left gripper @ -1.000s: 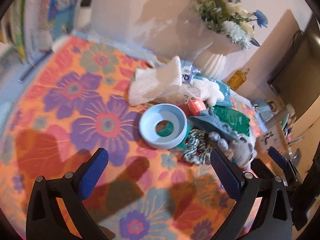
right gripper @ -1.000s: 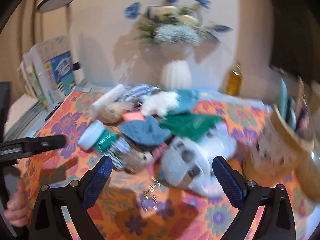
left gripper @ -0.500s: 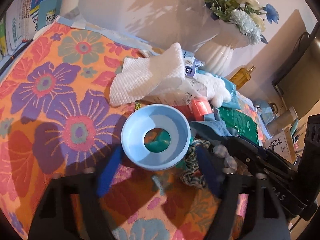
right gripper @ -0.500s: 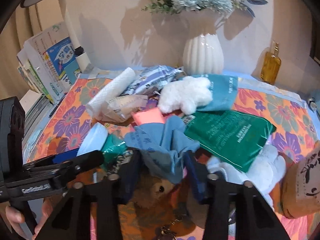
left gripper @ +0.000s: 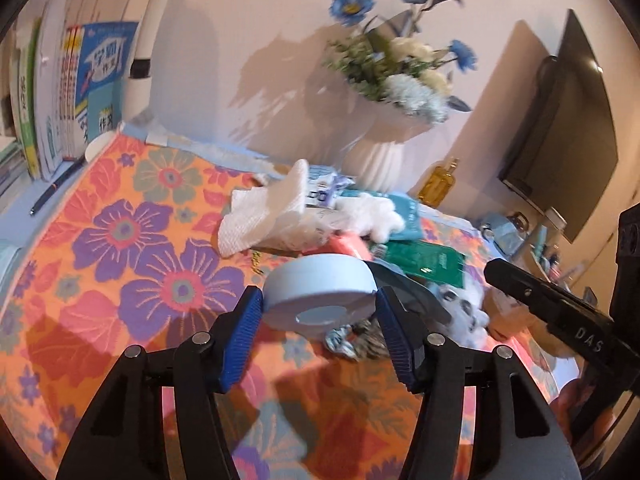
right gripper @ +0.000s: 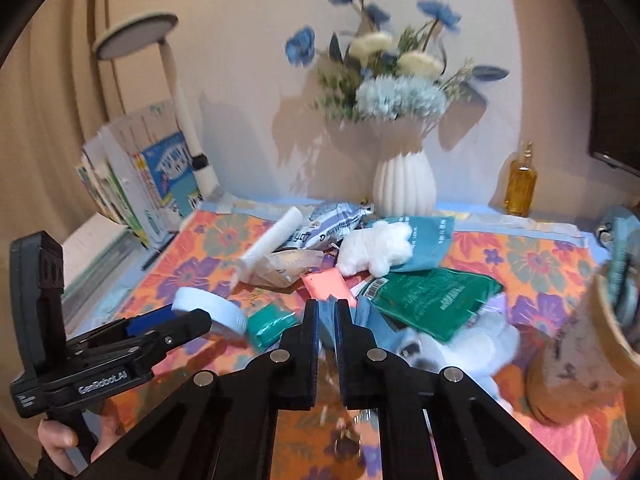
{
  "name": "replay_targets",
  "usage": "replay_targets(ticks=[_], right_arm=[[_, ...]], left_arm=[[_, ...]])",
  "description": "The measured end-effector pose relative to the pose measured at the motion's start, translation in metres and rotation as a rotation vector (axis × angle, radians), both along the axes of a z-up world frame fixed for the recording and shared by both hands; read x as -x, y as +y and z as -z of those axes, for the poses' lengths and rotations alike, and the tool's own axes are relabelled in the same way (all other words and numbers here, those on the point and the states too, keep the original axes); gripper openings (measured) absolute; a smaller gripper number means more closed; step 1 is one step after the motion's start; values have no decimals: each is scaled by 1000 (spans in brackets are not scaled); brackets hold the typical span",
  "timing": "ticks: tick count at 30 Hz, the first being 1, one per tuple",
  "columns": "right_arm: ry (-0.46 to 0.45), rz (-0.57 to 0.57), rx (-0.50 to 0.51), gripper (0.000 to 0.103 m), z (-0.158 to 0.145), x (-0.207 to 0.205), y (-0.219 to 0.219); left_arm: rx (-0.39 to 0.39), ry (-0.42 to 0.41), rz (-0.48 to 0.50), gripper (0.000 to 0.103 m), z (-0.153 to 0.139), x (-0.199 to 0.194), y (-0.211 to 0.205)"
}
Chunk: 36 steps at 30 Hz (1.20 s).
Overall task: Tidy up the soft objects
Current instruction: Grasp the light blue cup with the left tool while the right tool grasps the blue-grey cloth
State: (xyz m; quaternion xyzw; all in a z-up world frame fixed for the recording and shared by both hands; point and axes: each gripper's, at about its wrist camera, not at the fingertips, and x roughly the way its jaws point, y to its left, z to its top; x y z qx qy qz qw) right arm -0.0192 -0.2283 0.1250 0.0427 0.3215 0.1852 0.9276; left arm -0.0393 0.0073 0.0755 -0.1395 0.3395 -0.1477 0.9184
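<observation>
Cloth (right gripper: 326, 320) edge pinched, hidden behind right fingers (right gripper: 312, 316)

**Lettering in view**

The left gripper (right gripper: 188, 322) carries "GenRobot.AI" in white along its black body – seen from the right wrist. From the left wrist, the right gripper (left gripper: 496, 270) shows "DAS" on its arm. A blue book (left gripper: 102, 80) by the wall bears the Chinese characters "作文" – its larger title is too blurred to read. The packets' print is illegible.
</observation>
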Motion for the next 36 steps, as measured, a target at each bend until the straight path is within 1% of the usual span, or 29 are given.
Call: replay_targets(ticks=[1, 2, 3, 5, 6, 7, 9, 10, 11, 13, 14, 16, 18, 19, 20, 21, 23, 24, 25, 26, 27, 28, 29, 30, 31, 32, 33, 35, 36], right_arm=[[1, -5, -9, 7, -2, 8, -4], [10, -8, -20, 7, -2, 15, -8], [24, -14, -30, 7, -1, 21, -11], [47, -32, -22, 9, 4, 29, -13], [56, -28, 3, 15, 8, 31, -11], [75, -22, 38, 21, 13, 28, -6], [93, -32, 60, 67, 21, 20, -1], [85, -37, 67, 73, 24, 15, 3], [76, -38, 78, 74, 27, 9, 8], [92, -54, 100, 73, 32, -5, 15], [109, -62, 98, 73, 36, -14, 18], [139, -82, 85, 68, 41, -31, 23], [169, -67, 115, 55, 49, -46, 29], [189, -60, 127, 51, 53, -53, 30], [214, -57, 127, 42, 58, -59, 31], [234, -60, 111, 38, 62, -63, 29], [249, -69, 64, 21, 65, -66, 24], [236, -63, 58, 14, 63, -65, 21], [223, -58, 57, 10, 61, -62, 20], [204, -56, 50, 4, 58, -59, 17], [189, -53, 45, 4, 53, -55, 14], [177, -47, 35, 4, 50, -51, 10], [171, -44, 23, 3, 45, -49, 8], [158, -40, 8, 3, 40, -46, 4], [141, -32, -8, 3, 33, -40, -1], [127, -28, -27, 3, 26, -33, -7], [112, -25, -46, 3, 19, -25, -12], [76, -16, -68, 3, 4, -3, -26], [64, -12, -65, 3, 0, 4, -29]], left_arm=[[-1, 0, 8, 26, -1, 6, -2], [-2, 8, 26, 11, 0, 11, -4], [5, 27, 46, 8, 3, 17, -4], [5, 55, 56, 8, 11, 25, -5], [-10, 72, 57, 14, 17, 27, -6], [-18, 95, 54, 23, 23, 28, -7], [-20, 165, 35, 35, 38, 25, -4], [-17, 176, 40, 42, 42, 24, -2], [-16, 182, 48, 47, 45, 24, -2], [-24, 183, 84, 87, 45, 25, -8], [-24, 165, 111, 92, 43, 27, -12], [-32, 128, 157, 96, 39, 30, -22], [-81, 145, 185, 97, 38, 25, -39], [-109, 154, 199, 97, 40, 23, -48], [-158, 163, 216, 97, 43, 21, -60], [-183, 162, 224, 97, 44, 20, -66], [-220, 169, 226, 95, 50, 18, -77], [-231, 190, 226, 86, 54, 15, -79], [-224, 204, 232, 70, 57, 13, -81], [-185, 212, 259, 64, 57, 13, -79], [-179, 196, 256, 59, 55, 15, -78], [-189, 188, 254, 52, 54, 16, -78], [-204, 174, 252, 49, 52, 19, -78], [-202, 157, 249, 38, 49, 23, -76], [-197, 146, 238, 12, 46, 25, -73], [-166, 164, 255, 5, 45, 25, -69], [-137, 171, 260, 5, 43, 25, -67], [-149, 167, 264, 5, 39, 31, -65], [-156, 174, 268, 9, 39, 34, -65]])
